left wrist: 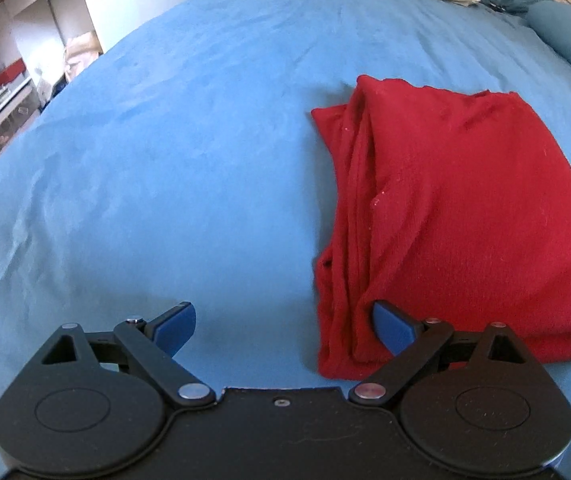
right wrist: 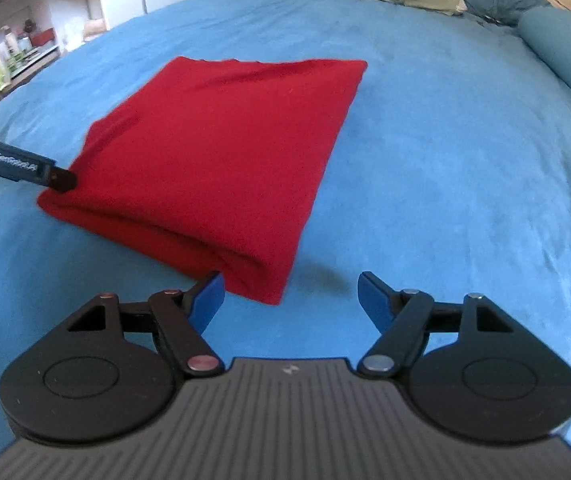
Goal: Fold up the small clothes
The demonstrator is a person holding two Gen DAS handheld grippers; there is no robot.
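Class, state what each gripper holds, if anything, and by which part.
Nothing is held. The left gripper and right gripper stand open at the near corners of the folded red garment.

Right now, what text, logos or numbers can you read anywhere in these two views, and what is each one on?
White lettering on the side of the left gripper, seen in the right wrist view: blurred, too soft to read with confidence.
Small pale mark on the grey ribbed body of the right gripper: a symbol, not readable text.
Shelf items at the far left: labels too small to read.
Red garment, blue bedcover: no text.
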